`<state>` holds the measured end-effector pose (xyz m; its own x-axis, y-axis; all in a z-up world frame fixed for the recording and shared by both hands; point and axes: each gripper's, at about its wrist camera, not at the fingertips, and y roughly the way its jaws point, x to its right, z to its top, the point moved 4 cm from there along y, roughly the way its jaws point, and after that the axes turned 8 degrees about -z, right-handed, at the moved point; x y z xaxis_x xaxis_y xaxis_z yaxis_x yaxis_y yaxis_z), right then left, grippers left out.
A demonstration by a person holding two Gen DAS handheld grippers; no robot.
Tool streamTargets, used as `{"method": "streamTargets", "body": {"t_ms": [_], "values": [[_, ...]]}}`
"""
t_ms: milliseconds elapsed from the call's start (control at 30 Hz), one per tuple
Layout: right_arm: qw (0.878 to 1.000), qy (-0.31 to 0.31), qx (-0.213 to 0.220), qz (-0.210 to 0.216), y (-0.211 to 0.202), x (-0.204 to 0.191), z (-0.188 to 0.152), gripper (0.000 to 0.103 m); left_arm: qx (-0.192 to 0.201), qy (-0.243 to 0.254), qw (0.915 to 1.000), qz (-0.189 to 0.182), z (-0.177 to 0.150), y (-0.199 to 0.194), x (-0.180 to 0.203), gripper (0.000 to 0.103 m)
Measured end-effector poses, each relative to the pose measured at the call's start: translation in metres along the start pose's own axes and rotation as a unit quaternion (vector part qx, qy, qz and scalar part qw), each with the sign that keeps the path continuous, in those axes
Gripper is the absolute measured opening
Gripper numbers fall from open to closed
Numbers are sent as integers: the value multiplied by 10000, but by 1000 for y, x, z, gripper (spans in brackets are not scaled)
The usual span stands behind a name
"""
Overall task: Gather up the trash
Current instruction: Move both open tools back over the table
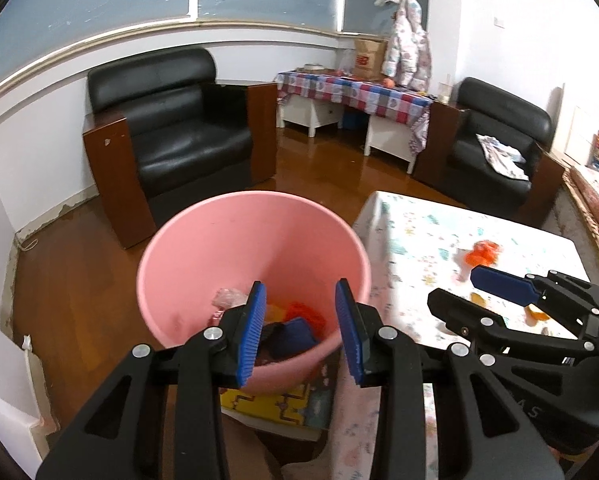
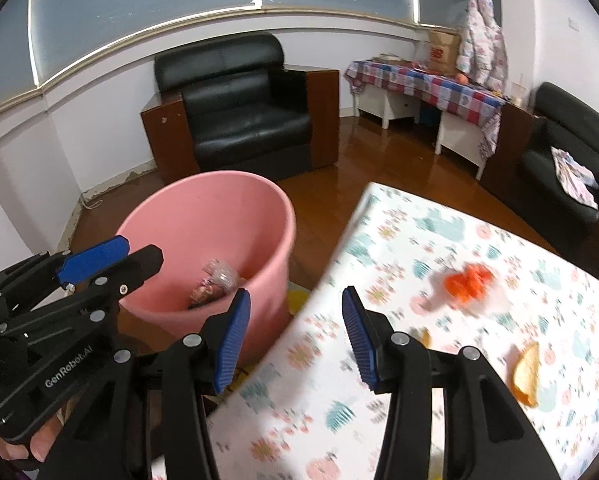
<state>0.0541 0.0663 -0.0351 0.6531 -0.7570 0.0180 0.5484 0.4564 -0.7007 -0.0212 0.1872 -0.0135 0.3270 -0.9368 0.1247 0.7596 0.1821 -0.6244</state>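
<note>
Readable writing first: "GenRobot.AI" in white on the side of the left gripper [image 2: 111, 256] as seen from the right wrist view; on the right gripper [image 1: 455, 284] in the left wrist view only part of the lettering shows, not legible. Left gripper [image 1: 300, 320]: jaws spread partway, nothing between the blue ribbed pads [image 1: 252, 332], touching nothing. Right gripper [image 2: 295, 338]: same, jaws apart, empty, no contact (the frame is motion-blurred here). Directly ahead of and below the left gripper sits the pink bucket [image 1: 203, 264], standing on the wood floor [image 1: 71, 280] beside the table, its base on a yellow patterned mat [image 1: 275, 404]. Inside the bucket: crumpled clear plastic wrapper [image 1: 229, 297], something orange-red [image 1: 307, 312], a dark blue item [image 1: 295, 334], other bits too hidden to name. Right gripper hangs over the near edge of the table with the floral cloth [image 2: 419, 240]; bucket is to its left. Trash left on the cloth: peel piece [image 2: 527, 372] just right of the right gripper, a smaller one [image 2: 424, 337] right beside its right finger, and an orange-red crumpled scrap [image 2: 469, 278] further ahead and to the right. Far beyond: black armchair [image 1: 179, 120] behind the bucket, checked-cloth side table [image 1: 351, 92] carrying a cardboard box [image 1: 369, 58] with a red logo I cannot read, and a second armchair [image 1: 499, 140] at far right.
</note>
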Motion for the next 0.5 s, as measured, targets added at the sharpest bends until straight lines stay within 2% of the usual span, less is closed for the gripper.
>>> {"method": "streamTargets", "body": {"t_ms": [500], "values": [[9972,569,-285,-400,-33,75,-51,47,-475,369,9962,-630,-24,7,61,36]]}}
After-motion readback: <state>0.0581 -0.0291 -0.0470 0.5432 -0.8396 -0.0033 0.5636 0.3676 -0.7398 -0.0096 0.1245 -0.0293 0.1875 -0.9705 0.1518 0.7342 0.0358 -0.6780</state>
